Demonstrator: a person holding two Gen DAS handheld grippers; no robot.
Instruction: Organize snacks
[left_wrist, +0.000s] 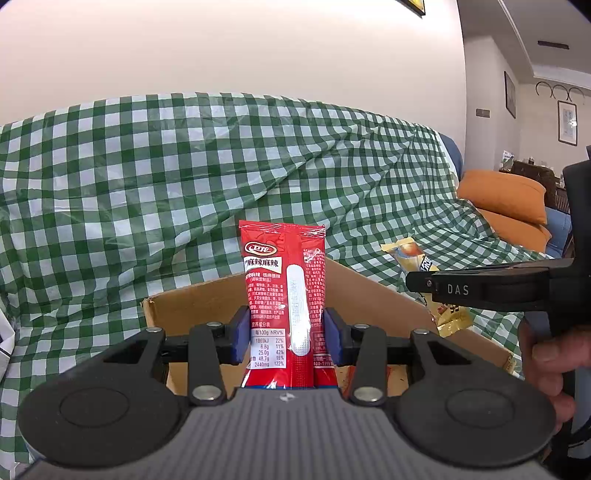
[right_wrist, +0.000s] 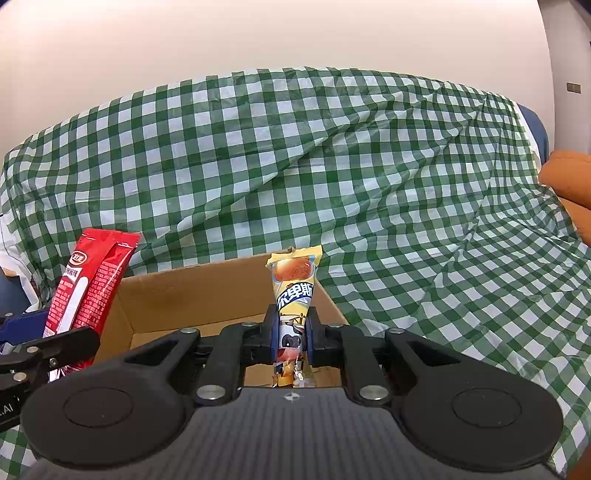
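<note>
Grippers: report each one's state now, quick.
Left gripper: shut on the red snack packet.
Right gripper: shut on the yellow snack packet.

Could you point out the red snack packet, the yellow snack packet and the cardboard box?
Red plastic snack packet (left_wrist: 284, 295): left wrist view, printed middle.
Yellow plastic snack packet (right_wrist: 295, 291): right wrist view, upper lettering.
Brown cardboard box (right_wrist: 192, 295): right wrist view, inner back wall.

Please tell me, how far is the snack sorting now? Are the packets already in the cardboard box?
Done: little that shows; the cardboard box bottom is mostly hidden. In hand: the left gripper clamps the red snack packet upright, and the right gripper clamps the yellow snack packet, both over the box. Left: lowering and releasing both.
</note>
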